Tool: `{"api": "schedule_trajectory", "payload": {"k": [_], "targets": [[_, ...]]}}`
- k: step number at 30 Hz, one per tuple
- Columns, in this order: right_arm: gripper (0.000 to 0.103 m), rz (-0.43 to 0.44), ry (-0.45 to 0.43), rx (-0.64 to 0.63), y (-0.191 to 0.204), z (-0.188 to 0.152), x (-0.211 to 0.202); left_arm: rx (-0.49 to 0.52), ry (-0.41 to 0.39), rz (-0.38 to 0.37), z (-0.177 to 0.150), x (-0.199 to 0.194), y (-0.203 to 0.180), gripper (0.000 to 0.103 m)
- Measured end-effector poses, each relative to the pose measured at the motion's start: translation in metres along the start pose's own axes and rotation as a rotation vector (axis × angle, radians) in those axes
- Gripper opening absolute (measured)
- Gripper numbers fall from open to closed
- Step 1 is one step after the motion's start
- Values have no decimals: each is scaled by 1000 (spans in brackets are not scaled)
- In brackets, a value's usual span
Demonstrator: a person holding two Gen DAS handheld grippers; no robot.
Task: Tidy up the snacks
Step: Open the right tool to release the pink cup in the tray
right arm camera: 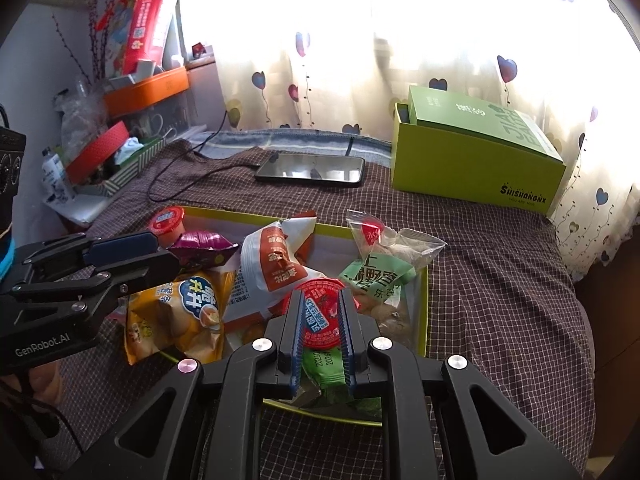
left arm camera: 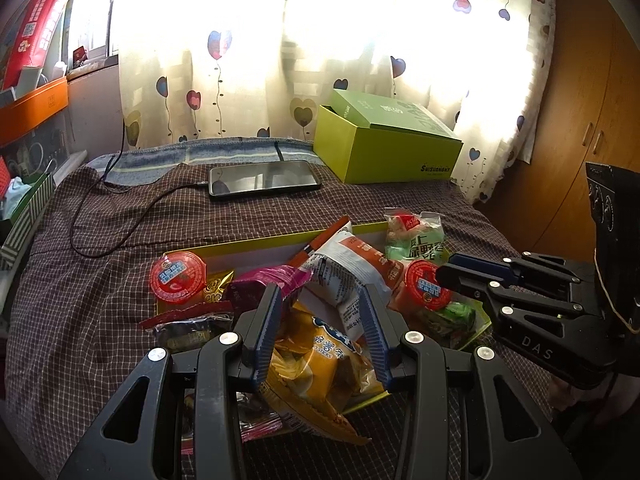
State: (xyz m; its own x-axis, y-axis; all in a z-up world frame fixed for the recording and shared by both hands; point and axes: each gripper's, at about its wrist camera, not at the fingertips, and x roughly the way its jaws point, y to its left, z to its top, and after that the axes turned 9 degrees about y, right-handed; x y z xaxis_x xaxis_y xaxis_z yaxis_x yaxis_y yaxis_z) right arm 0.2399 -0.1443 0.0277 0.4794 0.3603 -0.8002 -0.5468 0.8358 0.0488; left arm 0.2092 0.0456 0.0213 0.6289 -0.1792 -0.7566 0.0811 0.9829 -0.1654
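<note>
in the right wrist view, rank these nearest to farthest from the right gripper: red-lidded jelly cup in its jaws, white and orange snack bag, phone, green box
1. Red-lidded jelly cup, between the jaws of the right gripper.
2. White and orange snack bag, just beyond, slightly left, in the tray.
3. Phone, farther back, mid-bed.
4. Green box, back right by the curtain; roughly level with the phone, too close to call.

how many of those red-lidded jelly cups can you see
2. One jelly cup sits at the tray's far left corner; the other jelly cup is clamped in the right gripper near the middle. More could be buried under the packets.
</note>
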Motion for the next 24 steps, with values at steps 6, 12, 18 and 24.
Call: {"api": "schedule_trajectory", "payload": {"k": [6,12,18,24], "targets": [[17,-3,3,3,7,-14,-13,23,4,18,-11,-11,-14,41],[25,-14,0,0,13,-27,-30,29,11,37,-22,-22,-24,41],[33,-10,2,-11,25,-43,-40,20,13,52,-40,-34,-30,41],[37,-12,15,-22,35,-59,-42,8,35,68,-61,-38,-34,41]]}}
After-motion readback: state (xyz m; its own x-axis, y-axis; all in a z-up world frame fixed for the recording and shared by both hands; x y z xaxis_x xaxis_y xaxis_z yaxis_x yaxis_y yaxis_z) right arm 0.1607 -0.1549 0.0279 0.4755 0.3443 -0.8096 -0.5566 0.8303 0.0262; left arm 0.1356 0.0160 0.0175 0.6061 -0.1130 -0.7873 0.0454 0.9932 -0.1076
